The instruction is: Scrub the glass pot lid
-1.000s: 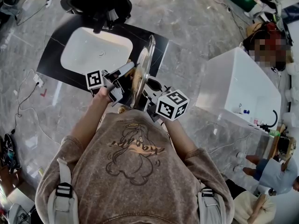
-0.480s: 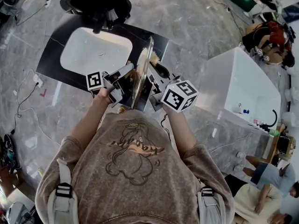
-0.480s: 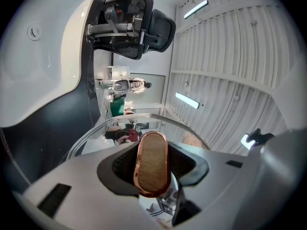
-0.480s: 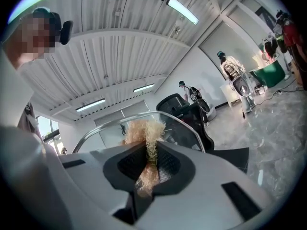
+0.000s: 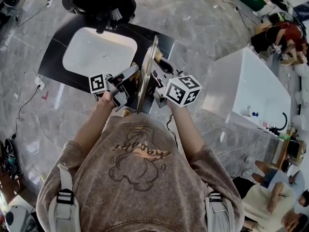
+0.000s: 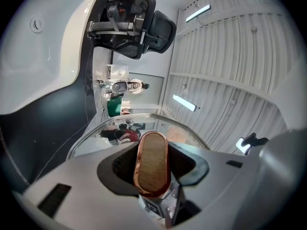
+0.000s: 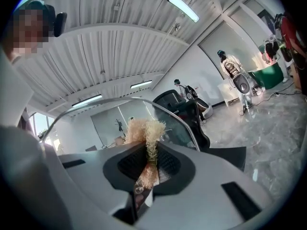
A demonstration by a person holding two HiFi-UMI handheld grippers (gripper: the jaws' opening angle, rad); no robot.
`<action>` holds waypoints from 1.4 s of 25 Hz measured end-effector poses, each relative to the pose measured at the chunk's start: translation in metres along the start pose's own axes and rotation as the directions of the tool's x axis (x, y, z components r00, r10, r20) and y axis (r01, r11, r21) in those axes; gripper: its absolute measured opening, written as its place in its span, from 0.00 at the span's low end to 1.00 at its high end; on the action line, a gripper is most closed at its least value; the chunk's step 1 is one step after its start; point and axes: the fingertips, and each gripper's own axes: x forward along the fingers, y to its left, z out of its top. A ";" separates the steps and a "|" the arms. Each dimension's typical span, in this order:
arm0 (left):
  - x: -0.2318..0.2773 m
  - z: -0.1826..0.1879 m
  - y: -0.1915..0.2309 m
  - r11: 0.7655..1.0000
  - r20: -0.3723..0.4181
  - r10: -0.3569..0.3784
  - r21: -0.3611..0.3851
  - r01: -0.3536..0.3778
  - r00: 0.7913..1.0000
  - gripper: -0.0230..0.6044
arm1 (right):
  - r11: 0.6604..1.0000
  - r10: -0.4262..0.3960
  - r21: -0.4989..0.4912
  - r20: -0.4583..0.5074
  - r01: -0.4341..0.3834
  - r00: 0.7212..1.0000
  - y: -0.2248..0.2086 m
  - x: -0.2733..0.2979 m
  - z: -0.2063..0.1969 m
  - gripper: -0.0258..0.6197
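At the bottom of the head view a person in a brown-grey printed T-shirt (image 5: 137, 178) with pale backpack straps fills the frame, both forearms reaching up toward the centre. Left of centre, the left gripper (image 5: 130, 80), carrying its black-and-white marker cube (image 5: 97, 82), has its jaws pinched on the copper-rimmed oval wooden knob (image 6: 152, 164) of the round glass pot lid (image 5: 146, 74). The left gripper view (image 6: 152, 171) shows that knob squeezed between the dark pads, with the lid's clear pane and metal rim (image 6: 91, 133) arching behind it. The lid stands on edge in the air and shows as a thin, slightly tilted line at the middle of the head view, between the two grippers. Just right of it sits the right gripper (image 5: 160, 76) with its own marker cube (image 5: 182, 90). Its jaws are clamped on a tan fibrous scrubber (image 7: 144, 131), whose frayed tuft sticks out past the pads and lies against the lid's glass (image 7: 180, 123). In the head view the tuft (image 5: 158, 57) shows beside the lid's upper rim.

Beyond the lid, at upper left, a white rectangular basin (image 5: 91, 50) sits in a black counter (image 5: 55, 62). A black office chair (image 5: 104, 1) stands at the top edge. A white box-shaped cabinet (image 5: 241, 86) stands at the right on the grey marble floor (image 5: 203, 28).
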 end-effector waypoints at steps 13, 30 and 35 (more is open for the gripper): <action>0.002 -0.004 -0.004 1.000 -0.016 -0.012 -0.017 0.012 1.000 0.33 | 0.998 -0.054 0.010 -0.095 0.055 0.994 -0.032 0.009 -0.042 0.11; 0.003 -0.003 -0.002 1.000 -0.024 -0.004 -0.005 0.004 1.000 0.33 | 0.992 -0.103 0.047 -0.230 0.117 0.968 -0.061 0.010 -0.110 0.11; 0.004 -0.003 0.000 1.000 -0.024 0.003 -0.001 -0.003 1.000 0.33 | 0.991 -0.096 0.061 -0.254 0.115 0.962 -0.059 0.007 -0.121 0.11</action>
